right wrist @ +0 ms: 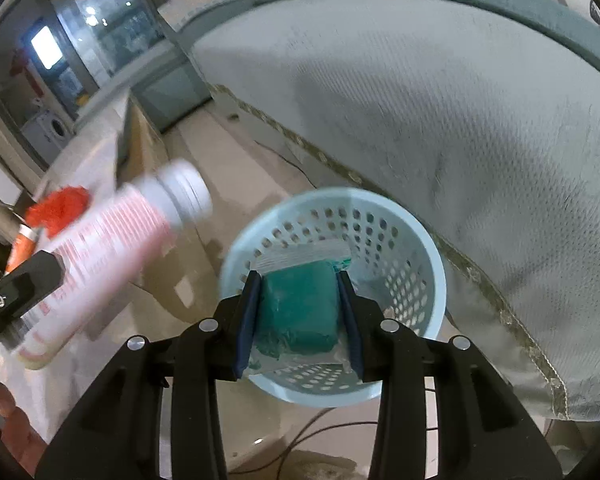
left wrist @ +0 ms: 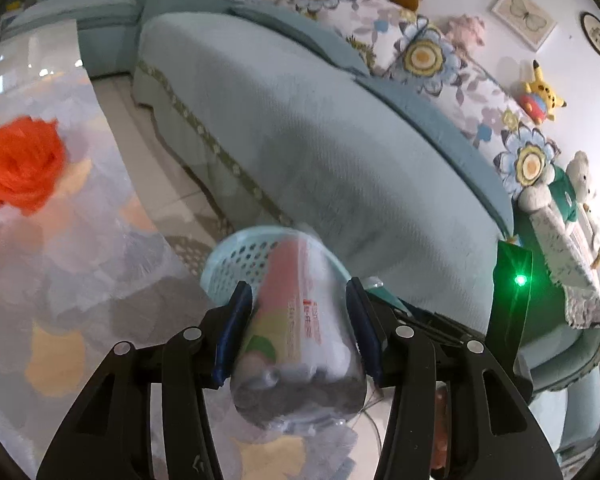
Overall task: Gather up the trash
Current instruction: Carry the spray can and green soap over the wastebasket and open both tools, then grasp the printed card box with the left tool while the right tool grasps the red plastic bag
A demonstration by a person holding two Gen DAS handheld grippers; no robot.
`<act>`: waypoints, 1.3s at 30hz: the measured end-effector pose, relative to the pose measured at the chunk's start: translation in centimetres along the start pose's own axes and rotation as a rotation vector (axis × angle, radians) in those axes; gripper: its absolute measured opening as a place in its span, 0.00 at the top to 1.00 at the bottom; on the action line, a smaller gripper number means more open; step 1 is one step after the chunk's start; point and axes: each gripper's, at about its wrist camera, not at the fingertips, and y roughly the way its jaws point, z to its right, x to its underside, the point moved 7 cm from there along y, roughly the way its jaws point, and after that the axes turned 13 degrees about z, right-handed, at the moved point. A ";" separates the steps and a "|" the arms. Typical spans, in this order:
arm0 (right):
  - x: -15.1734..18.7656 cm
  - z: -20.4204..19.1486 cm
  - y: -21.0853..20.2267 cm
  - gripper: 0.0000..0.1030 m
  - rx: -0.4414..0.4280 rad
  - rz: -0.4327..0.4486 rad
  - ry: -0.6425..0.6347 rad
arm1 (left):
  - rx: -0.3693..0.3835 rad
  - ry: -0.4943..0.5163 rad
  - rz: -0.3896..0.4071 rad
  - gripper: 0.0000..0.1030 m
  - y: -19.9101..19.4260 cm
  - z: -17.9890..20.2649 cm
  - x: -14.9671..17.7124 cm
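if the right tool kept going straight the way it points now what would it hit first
Most likely the inside of the light blue perforated plastic basket: the right tool, shut on a teal wrapped packet, points into its open mouth. Depth is unclear, so its near rim might come first.

Perforated glossy plastic basket (right wrist: 416,256); matt textured cloth sofa cover (right wrist: 440,120).

Pink-labelled plastic bottle (left wrist: 300,320), white cap, clamped lengthwise within left claw (left wrist: 298,328). Teal packet (right wrist: 298,308) clamped within right claw (right wrist: 298,316), directly above pale-blue perforated basket (right wrist: 416,240).
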 end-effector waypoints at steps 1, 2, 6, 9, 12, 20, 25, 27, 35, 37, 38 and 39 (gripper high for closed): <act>0.2 0.1 0.4 0.65 0.009 -0.005 -0.001 | 0.007 -0.002 -0.006 0.58 0.4 0.0 0.2; 0.2 0.1 0.7 0.65 0.012 -0.009 0.001 | 0.004 0.002 -0.010 0.58 0.6 0.0 0.3; 0.9 0.9 1.7 0.51 0.046 -0.028 0.022 | -0.010 0.026 -0.023 0.58 1.1 0.0 0.8; 0.7 1.6 1.8 0.51 0.037 -0.025 0.045 | -0.014 0.026 -0.025 0.58 1.1 -0.2 0.9; 0.5 1.6 1.8 0.51 0.032 -0.019 0.051 | -0.019 0.026 -0.019 0.58 1.2 0.0 0.7; -0.3 0.6 0.7 0.51 -0.002 0.021 0.041 | -0.026 0.023 0.004 0.58 0.3 -0.1 0.3; -1.3 -1.5 -0.9 0.51 -0.058 0.068 0.010 | -0.033 0.013 0.053 0.53 -1.4 -0.2 -0.9; -1.8 -2.7 -1.7 0.51 -0.084 0.091 -0.010 | -0.039 0.009 0.083 0.50 -2.5 -0.3 -1.7; -4.1 -10.6 -4.8 0.47 -0.201 0.187 -0.137 | -0.160 0.047 0.214 0.28 -8.9 -2.6 -5.8; -4.6 -12.7 -5.3 0.46 -0.232 0.212 -0.162 | -0.236 0.070 0.255 0.28 -11.2 -4.6 -6.9; -4.9 -14.0 -5.5 0.46 -0.245 0.226 -0.176 | -0.277 0.081 0.266 0.28 -12.1 -5.7 -7.2; -5.1 -14.8 -5.5 0.45 -0.253 0.234 -0.187 | -0.334 0.086 0.279 0.28 -13.3 -7.4 -7.5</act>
